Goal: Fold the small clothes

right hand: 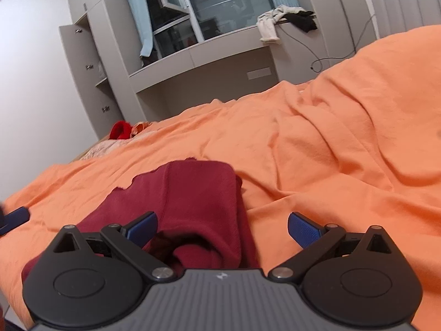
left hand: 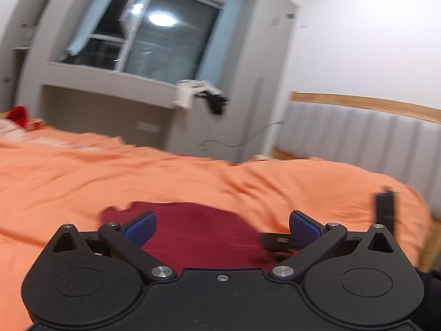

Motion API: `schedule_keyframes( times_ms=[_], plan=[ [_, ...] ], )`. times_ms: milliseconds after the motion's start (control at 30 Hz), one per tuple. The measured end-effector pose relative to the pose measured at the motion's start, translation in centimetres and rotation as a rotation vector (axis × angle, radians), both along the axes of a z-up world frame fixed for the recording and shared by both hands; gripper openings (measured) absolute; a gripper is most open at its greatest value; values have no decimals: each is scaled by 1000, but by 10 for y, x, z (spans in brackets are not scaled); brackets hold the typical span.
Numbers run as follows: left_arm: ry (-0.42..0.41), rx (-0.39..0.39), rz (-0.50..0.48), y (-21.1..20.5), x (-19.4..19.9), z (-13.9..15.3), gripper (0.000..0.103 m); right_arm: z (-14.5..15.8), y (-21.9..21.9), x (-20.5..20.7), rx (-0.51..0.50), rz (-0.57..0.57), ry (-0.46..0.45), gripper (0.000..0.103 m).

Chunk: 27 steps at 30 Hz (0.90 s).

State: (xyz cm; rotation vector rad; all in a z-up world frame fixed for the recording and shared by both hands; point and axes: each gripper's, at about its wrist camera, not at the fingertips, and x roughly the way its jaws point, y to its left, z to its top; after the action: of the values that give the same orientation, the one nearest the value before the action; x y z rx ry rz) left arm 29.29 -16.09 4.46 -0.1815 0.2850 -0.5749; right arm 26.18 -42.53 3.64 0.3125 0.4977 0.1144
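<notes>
Two grippers' jaws wide, maroon garment (right hand: 193,198) folded, orange bedspread (right hand: 344,138) around

Rumpled orange bedspread (right hand: 330,138) — dark window (right hand: 217,8), white and black clothes (right hand: 281,19) on its ledge.

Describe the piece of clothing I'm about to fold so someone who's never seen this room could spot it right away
Start at the bed covered by a wrinkled orange duvet. On its near side, right in front of both open grippers, lies a dark red garment, partly folded over itself. It is the only maroon item there; the brighter red cloth sits far off at the bed's far edge.
</notes>
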Motion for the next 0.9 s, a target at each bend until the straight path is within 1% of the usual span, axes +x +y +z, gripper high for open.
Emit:
schedule_keyframes(
  times_ms=[100,167,267,367,400,467,633,767,900],
  plan=[
    [50,42,95,8,14,-5,102,-1,7,-4,-34,40,2,103],
    [91,59,133,17,23,-8,102,-3,13,-5,-79,63,16,103],
    [171,54,159,32,33,-20,102,-11,26,-3,-185,79,58,103],
    [251,75,171,38,34,-39,102,-16,28,-5,-210,88,47,103],
    [272,91,173,38,36,-45,102,-16,27,-5,-205,88,50,103],
    [299,95,178,37,40,-54,103,-18,25,-5,-183,87,59,103],
    [337,48,180,43,43,-65,103,-24,15,-4,-105,85,82,103],
    [297,61,194,41,38,-69,103,-19,7,-4,-67,90,92,103],
    [282,64,199,38,35,-69,103,-7,-4,-9,34,57,26,103]
  ],
)
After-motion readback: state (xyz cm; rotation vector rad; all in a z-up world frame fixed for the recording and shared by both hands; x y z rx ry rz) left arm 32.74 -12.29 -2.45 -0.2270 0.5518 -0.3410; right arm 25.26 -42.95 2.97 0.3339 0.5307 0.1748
